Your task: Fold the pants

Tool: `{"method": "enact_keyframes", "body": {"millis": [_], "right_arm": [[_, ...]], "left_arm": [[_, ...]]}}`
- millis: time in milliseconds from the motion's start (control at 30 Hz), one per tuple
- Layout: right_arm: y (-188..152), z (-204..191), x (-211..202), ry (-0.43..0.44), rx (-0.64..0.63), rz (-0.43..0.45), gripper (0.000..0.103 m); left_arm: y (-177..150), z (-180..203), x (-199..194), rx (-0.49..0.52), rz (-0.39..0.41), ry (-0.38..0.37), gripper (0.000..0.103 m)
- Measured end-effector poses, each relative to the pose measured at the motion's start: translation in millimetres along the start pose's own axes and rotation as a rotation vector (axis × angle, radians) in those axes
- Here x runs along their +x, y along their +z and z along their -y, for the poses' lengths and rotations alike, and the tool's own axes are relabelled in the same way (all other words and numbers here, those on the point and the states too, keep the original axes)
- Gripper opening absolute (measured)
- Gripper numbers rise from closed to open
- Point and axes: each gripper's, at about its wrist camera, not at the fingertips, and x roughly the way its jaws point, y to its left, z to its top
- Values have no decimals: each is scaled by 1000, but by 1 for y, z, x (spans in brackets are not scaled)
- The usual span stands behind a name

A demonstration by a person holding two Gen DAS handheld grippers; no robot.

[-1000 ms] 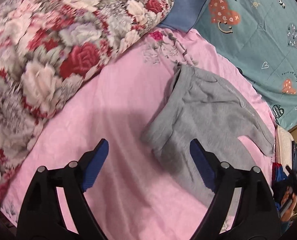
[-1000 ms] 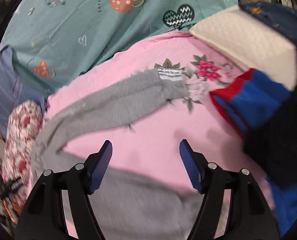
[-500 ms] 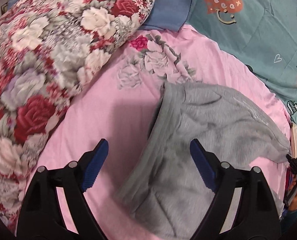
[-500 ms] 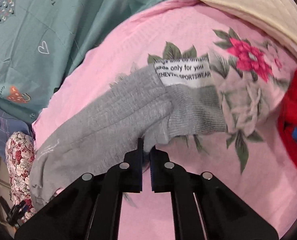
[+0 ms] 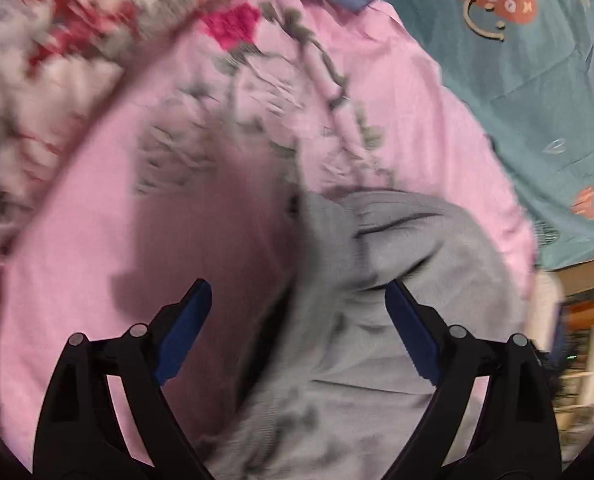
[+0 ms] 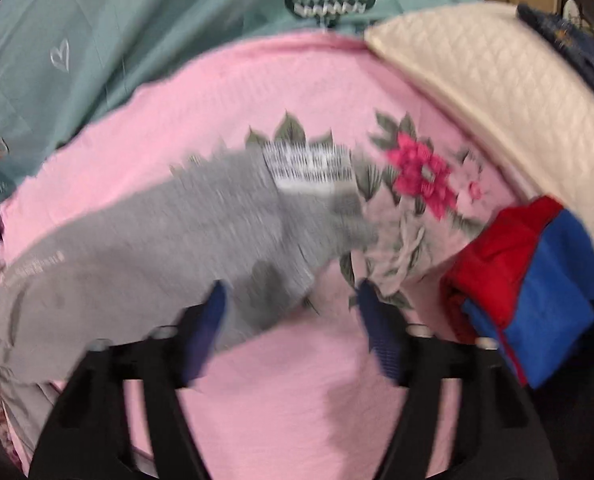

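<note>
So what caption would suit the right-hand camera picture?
Open right tool hovering over the cuff of grey pants on a pink floral sheet.

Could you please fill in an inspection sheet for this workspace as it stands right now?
Surface: pink floral bedsheet, wrinkled.
Job's things: grey pants lying bunched on the sheet, printed label at one leg end.
Clutter: red and blue garment, cream quilted pad, floral pillow.
Grippers: left tongs open over the pants; right tongs open beside the leg end, holding nothing.
Cables: nothing seen.
Surroundings: teal heart-print cover.
</note>
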Motion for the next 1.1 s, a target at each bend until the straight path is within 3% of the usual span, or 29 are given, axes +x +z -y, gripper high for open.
{"method": "enact_keyframes", "body": {"millis": [67, 167, 300, 367, 433, 467, 500, 567, 600, 667, 700, 767, 800, 867, 933, 1000, 1100], "right_arm": [[8, -20, -15, 24, -50, 31, 91], [15, -58, -24, 68, -154, 37, 91], [10, -103, -20, 130, -266, 9, 91], [10, -131, -19, 164, -348, 22, 91], [10, -160, -16, 217, -439, 40, 90], [9, -174, -13, 225, -486, 55, 91], [8, -188, -8, 221, -535, 67, 90], [7, -214, 12, 202, -629, 52, 90], [6, -224, 24, 189, -671, 37, 90], [3, -243, 46, 175, -769, 9, 90], [1, -253, 56, 154, -827, 5, 90], [-3, -266, 71, 109, -940, 12, 90], [-4, -274, 80, 84, -999, 23, 89], [-5, -284, 95, 79, -1069, 14, 87], [-2, -293, 110, 101, -1090, -17, 87], [1, -299, 123, 143, -1086, -57, 80], [8, -303, 141, 244, -1028, -175, 60]], "left_arm": [[8, 2, 5, -35, -22, -104, 90], [21, 18, 9, -10, 2, -114, 84], [24, 34, -5, 22, 135, -77, 44], [13, 41, -28, 109, 237, -129, 19], [4, 43, -46, 184, 328, -172, 10], [2, 41, -51, 205, 370, -137, 10], [6, 35, -46, 190, 372, -42, 10], [21, 16, -26, 123, 288, 119, 11], [25, 5, -19, 91, 260, 137, 11], [28, -8, -17, 72, 244, 105, 13], [28, -10, -19, 74, 241, 74, 18], [27, -4, -24, 91, 263, 39, 75], [26, 0, -29, 110, 290, 40, 82], [24, 14, -36, 157, 296, -1, 84], [29, 23, -32, 166, 243, -67, 88], [31, 30, -25, 165, 196, -98, 88], [31, 36, -11, 178, 148, -88, 89]]}}
